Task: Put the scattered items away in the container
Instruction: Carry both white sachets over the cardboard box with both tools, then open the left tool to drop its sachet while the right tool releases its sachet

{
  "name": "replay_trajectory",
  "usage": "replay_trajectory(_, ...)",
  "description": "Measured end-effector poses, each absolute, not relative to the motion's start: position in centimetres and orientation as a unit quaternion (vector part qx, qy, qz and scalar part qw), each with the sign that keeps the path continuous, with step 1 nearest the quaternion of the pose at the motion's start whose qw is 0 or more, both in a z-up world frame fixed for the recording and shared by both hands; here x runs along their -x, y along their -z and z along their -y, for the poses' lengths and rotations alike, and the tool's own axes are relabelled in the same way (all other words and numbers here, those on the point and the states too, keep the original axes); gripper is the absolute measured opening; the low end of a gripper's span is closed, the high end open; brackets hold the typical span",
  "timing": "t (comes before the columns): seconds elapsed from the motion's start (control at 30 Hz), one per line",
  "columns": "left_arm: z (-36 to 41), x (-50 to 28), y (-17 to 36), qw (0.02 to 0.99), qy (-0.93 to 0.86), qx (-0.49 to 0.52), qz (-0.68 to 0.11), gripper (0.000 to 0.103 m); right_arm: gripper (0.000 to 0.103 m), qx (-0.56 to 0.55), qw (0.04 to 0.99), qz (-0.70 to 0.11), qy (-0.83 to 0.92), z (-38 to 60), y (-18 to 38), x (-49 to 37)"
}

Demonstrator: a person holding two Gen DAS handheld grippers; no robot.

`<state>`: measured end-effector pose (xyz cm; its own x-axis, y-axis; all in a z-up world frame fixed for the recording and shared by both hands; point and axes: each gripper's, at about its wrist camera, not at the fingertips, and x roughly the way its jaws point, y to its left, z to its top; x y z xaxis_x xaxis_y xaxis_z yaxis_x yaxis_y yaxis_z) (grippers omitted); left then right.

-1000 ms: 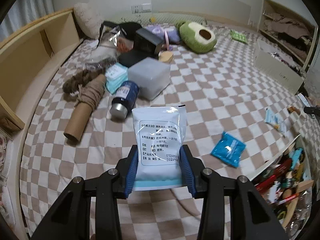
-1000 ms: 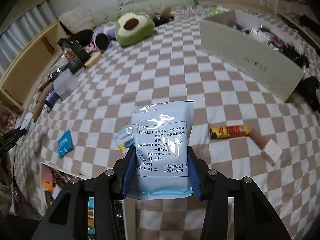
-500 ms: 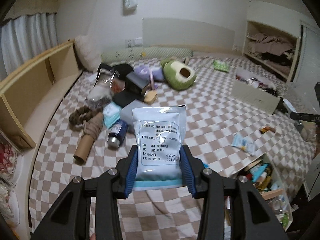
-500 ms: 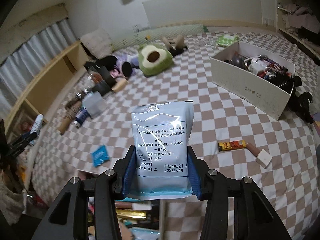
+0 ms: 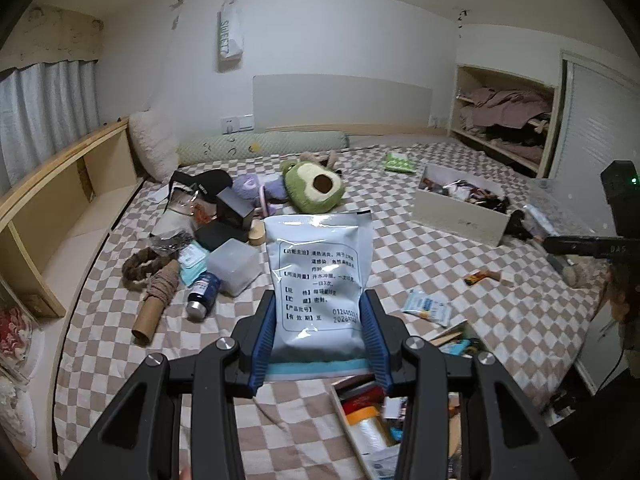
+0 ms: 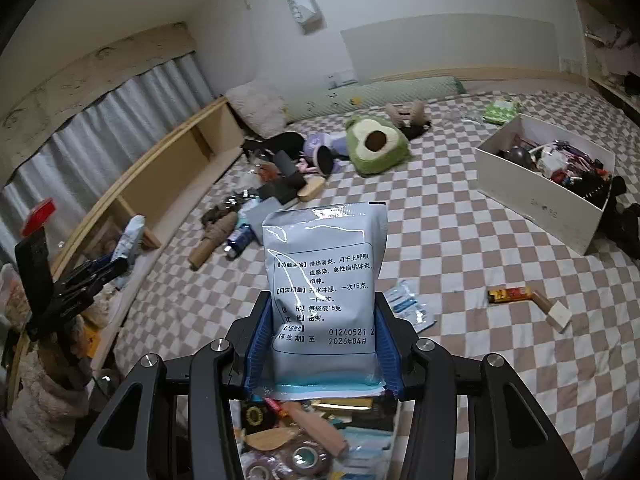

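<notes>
L gripper [image 5: 318, 340] clamped on a white sachet [image 5: 320, 280], R gripper [image 6: 320, 344] clamped on its twin sachet [image 6: 324, 280], both over the open container [image 5: 384, 420] at the bed's near edge — next: lower, release inside.

We cannot see past the sachet [image 5: 320, 280] to the bed behind it. The container [image 5: 376, 432] below is cut off by the frame edge and half hidden by gripper arms. In the right wrist view, another sachet [image 6: 324, 292] covers part of a small packet [image 6: 408, 304]; distant labels are too small to read.
</notes>
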<state>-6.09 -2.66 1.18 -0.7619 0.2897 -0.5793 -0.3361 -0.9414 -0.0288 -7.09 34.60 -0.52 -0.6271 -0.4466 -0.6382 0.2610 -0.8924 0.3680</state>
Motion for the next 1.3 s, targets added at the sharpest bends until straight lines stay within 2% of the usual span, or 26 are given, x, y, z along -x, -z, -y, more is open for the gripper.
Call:
replay_trajectory(0.4, -1.7, 3.6, 0.6, 0.210, -0.912, 0.350, -0.047, 0.042, 0.048, -0.407, 0.236, 0.120, 0.874, -32.6, 1.5, 4.9)
replay_trajectory(1.0, -5.7, 1.4, 8.3, 0.250, -0.833, 0.490, -0.060, 0.042, 0.048, -0.498, 0.261, 0.101, 0.821, -29.3, 6.8, 4.6)
replay_trajectory(1.3, -8.5, -0.1, 11.8, 0.270, -0.799, 0.527, -0.102, 0.042, 0.048, -0.515, 0.264, 0.091, 0.811, -28.4, 7.9, 4.5)
